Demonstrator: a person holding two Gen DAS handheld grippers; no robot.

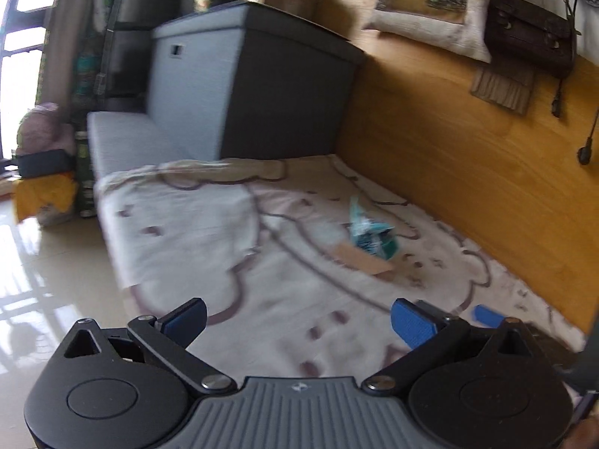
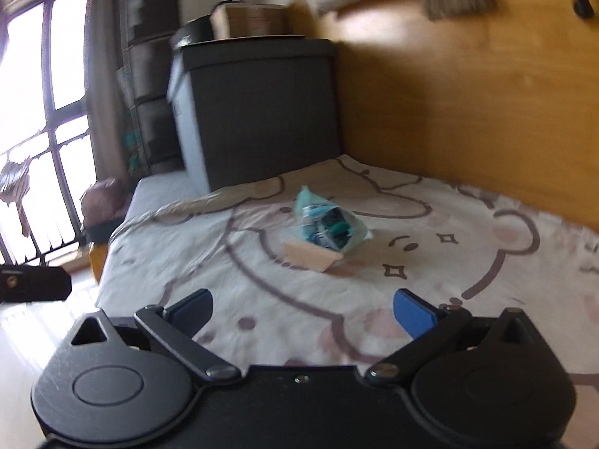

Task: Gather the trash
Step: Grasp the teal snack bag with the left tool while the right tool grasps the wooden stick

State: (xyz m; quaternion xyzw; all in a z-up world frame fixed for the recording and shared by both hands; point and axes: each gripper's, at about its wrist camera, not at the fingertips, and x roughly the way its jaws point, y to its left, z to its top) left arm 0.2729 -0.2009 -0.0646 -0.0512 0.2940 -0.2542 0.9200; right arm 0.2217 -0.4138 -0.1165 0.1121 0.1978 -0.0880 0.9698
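Note:
A teal and clear plastic wrapper (image 1: 368,234) (image 2: 327,226) lies crumpled on the bed, resting on a flat piece of brown cardboard (image 1: 365,262) (image 2: 310,256). My left gripper (image 1: 299,321) is open and empty, hovering over the near part of the bed, well short of the trash. My right gripper (image 2: 303,312) is open and empty too, facing the trash from the near side with a gap between. A blue fingertip of the right gripper (image 1: 486,316) shows at the right in the left wrist view.
The bed has a bear-print cover (image 2: 411,262). A wooden panel (image 1: 449,157) runs along its right side. A dark grey storage box (image 1: 254,86) (image 2: 258,112) with a cardboard box on top stands at the bed's far end. Tiled floor (image 1: 45,269) lies left.

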